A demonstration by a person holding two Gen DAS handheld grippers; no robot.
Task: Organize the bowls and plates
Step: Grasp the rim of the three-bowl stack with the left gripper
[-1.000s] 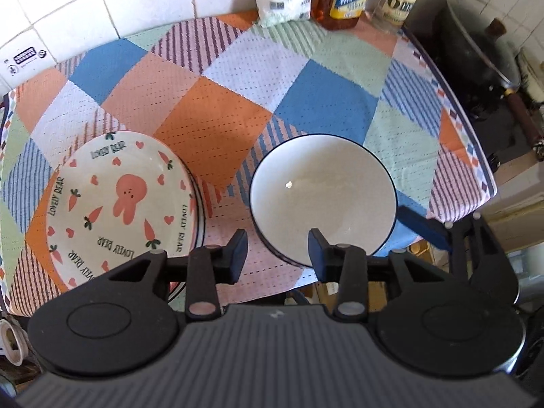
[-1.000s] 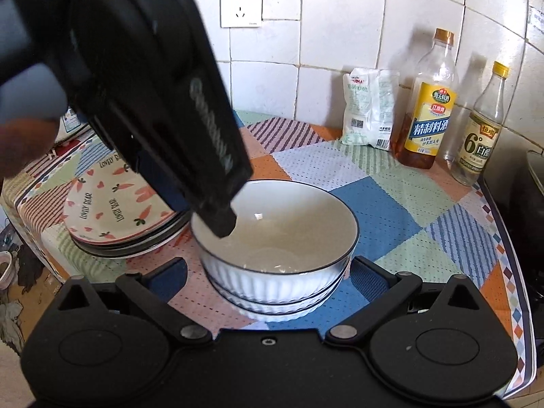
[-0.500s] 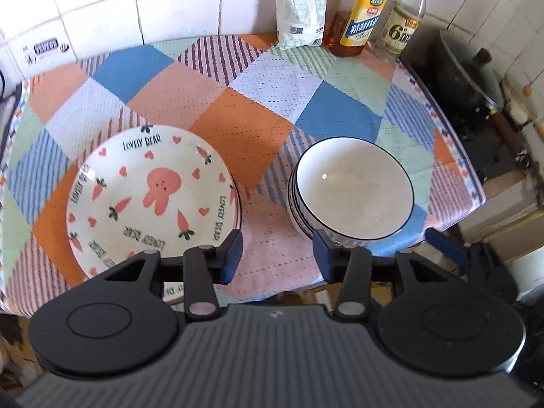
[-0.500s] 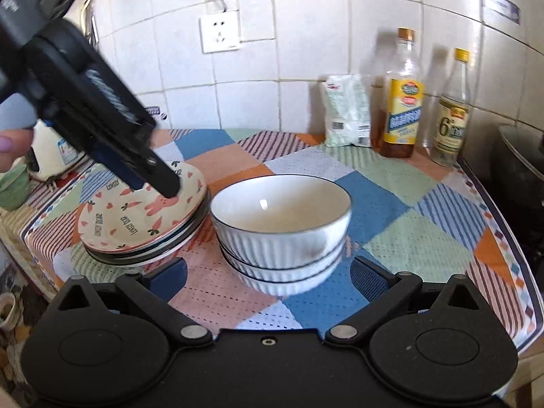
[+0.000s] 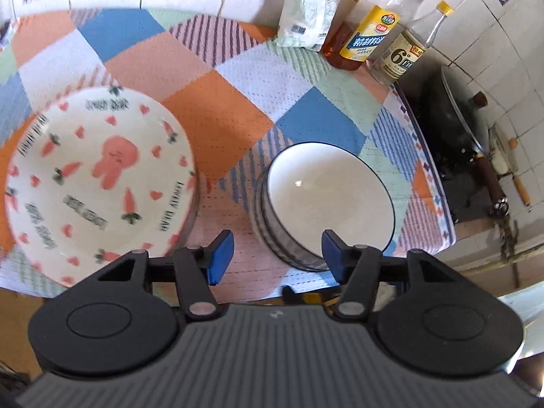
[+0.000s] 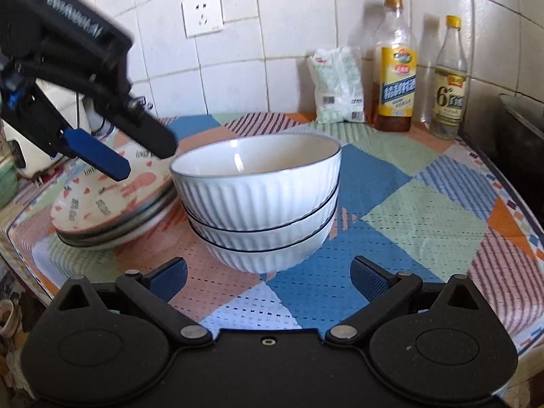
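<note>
A home kitchen. White wall tiles (image 6: pixel 295 34) with a socket (image 6: pixel 203 14) back a table under a patchwork cloth (image 6: pixel 425 217). At twelve o'clock stand an oil bottle (image 6: pixel 396 68), a vinegar bottle (image 6: pixel 448 81) and a white packet (image 6: pixel 336 85). At three o'clock sits a dark wok (image 5: pixel 452 119).

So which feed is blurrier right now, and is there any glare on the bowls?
Left wrist view: the cartoon rabbit plate is motion-smeared, with a small glint inside the white ribbed bowl stack. Right wrist view: bowls sharp, the left gripper blurred.
</note>
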